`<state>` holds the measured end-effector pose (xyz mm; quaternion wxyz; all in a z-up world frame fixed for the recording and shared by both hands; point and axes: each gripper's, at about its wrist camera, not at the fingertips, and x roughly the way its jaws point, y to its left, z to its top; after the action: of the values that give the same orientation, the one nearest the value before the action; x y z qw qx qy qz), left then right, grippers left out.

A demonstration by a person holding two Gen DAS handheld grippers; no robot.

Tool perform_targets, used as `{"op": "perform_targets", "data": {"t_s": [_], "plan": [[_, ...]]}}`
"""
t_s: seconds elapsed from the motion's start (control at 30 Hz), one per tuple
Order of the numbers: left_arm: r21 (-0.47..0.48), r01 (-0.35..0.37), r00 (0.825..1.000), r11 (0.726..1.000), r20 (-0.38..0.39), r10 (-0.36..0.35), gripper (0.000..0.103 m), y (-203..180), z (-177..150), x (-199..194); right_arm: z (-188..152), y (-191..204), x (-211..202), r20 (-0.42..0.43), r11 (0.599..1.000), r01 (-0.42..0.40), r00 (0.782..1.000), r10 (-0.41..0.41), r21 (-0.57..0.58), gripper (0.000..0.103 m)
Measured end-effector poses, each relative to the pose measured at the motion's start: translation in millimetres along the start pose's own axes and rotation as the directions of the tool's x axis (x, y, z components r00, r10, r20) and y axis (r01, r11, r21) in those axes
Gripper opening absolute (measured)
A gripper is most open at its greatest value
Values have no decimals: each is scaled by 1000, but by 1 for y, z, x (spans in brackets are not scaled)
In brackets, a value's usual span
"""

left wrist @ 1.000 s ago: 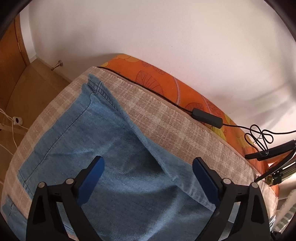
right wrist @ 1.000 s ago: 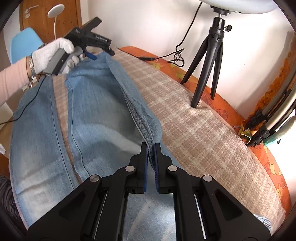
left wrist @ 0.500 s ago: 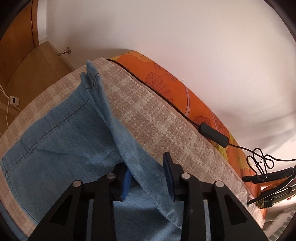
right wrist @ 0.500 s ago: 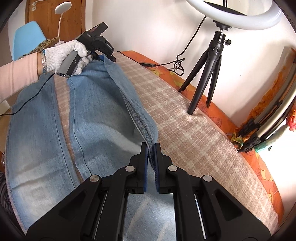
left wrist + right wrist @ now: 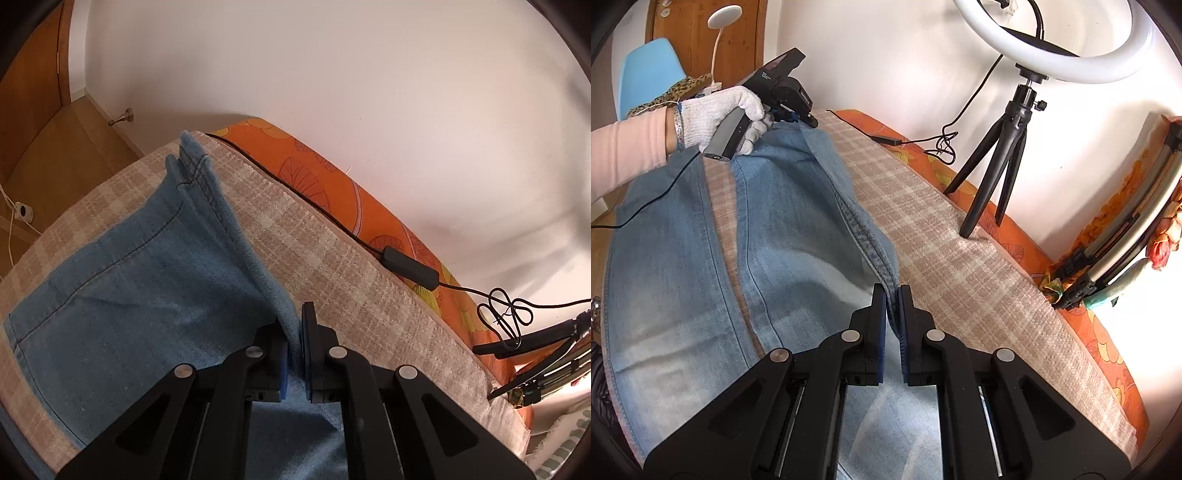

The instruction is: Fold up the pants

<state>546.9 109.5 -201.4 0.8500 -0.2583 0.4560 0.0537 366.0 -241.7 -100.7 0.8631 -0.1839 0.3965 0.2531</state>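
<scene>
We pinched the pants (image 5: pixel 798 236) along one raised edge, left gripper (image 5: pixel 294 354) and right gripper (image 5: pixel 893 314) jaws both clenched on denim at lower centre.

- No text, label, brand name, number or sign could be read in either view.
- The black body of the left gripper (image 5: pixel 792 116), seen from the right wrist camera, carried small pale lettering on its top and side, but the print was too small and blurred to make out.
</scene>
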Motion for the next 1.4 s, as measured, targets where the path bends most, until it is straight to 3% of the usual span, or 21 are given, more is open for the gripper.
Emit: {"op": "perform_targets", "data": {"t_s": [0.37, 0.67, 1.0, 1.2, 1.4], "plan": [[70, 55, 995, 996, 78, -60, 0, 1, -12, -67, -1, 26, -40, 1, 1000, -7, 1000, 7, -29, 6], [108, 71, 986, 992, 144, -86, 0, 29, -35, -148, -8, 76, -95, 2, 996, -42, 999, 42, -77, 6], [120, 100, 972, 988, 202, -123, 0, 93, -123, -237, -47, 156, -139, -54, 989, -93, 995, 87, -118, 5], [91, 83, 975, 992, 198, -100, 0, 140, -186, -255, -75, 198, -139, -128, 981, -121, 987, 102, -153, 5], [-5, 132, 977, 991, 172, -129, 0, 181, -228, -247, -91, 216, -130, -183, 980, -117, 979, 86, -161, 5]]}}
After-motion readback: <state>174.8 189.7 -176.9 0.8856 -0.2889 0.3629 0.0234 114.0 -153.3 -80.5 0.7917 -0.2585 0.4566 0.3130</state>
